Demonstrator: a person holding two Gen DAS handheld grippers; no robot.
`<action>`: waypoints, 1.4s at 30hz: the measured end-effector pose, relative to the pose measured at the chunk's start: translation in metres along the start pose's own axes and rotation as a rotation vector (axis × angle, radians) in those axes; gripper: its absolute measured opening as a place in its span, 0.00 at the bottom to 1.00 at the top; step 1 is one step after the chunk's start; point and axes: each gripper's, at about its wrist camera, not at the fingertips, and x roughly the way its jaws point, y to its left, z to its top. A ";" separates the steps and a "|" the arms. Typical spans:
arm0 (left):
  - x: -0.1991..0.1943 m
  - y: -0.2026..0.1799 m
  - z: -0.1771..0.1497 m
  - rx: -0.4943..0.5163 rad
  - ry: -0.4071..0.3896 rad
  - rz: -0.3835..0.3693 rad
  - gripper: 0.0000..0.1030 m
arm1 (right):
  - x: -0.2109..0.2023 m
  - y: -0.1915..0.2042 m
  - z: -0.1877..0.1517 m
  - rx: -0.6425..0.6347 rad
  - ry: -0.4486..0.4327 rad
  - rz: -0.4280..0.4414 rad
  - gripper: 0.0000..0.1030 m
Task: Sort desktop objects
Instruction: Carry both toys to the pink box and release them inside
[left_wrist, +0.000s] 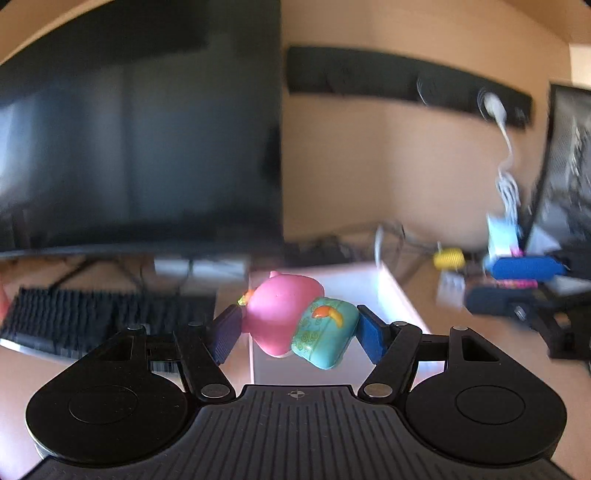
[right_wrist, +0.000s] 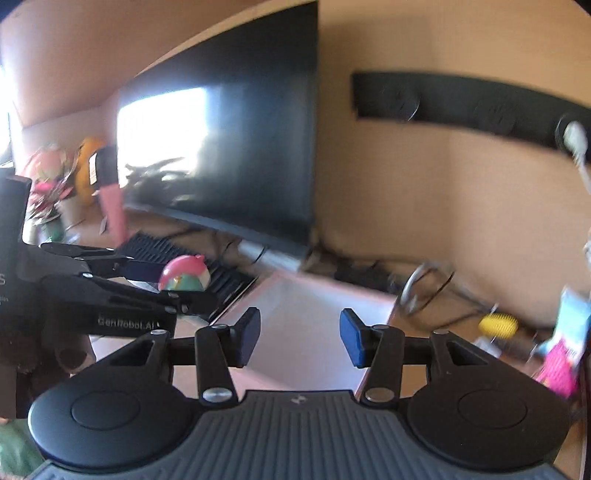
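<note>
**Toy held aloft over cluttered surface**

A pink and teal toy (left_wrist: 301, 321) is gripped between the blue pads of the left gripper (left_wrist: 297, 330), one pad pressed to its pink half, the other to its teal half, and it is carried clear of the surface (left_wrist: 417, 291). The right gripper (right_wrist: 299, 338) is seen with its fingers parted and nothing between them. In the right wrist view, the left gripper (right_wrist: 173, 280) is shown at the left with the toy (right_wrist: 184, 277) at its tip, above a black keyboard (right_wrist: 221, 273). Below both grippers a pale flat box or pad (right_wrist: 306, 321) is laid on the surface; what it is cannot be told through the blur. A large dark monitor (left_wrist: 140, 125) is stood behind the keyboard (left_wrist: 74, 317). To the right, a yellow ribbed object (left_wrist: 448, 258), a blue oblong case (left_wrist: 524, 267) and a white cable (left_wrist: 508, 173) are gathered near the wall, under a long black strip (left_wrist: 406, 85) fixed to it.
</note>
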 end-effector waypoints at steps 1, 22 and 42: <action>0.008 0.000 0.008 0.001 -0.002 -0.017 0.75 | 0.001 -0.001 0.003 -0.005 -0.008 -0.019 0.69; -0.017 0.047 -0.088 -0.087 0.224 0.103 1.00 | 0.067 0.052 -0.128 -0.146 0.429 0.100 0.41; 0.044 0.012 -0.099 0.012 0.274 0.064 1.00 | 0.105 -0.043 -0.038 0.232 0.260 -0.091 0.87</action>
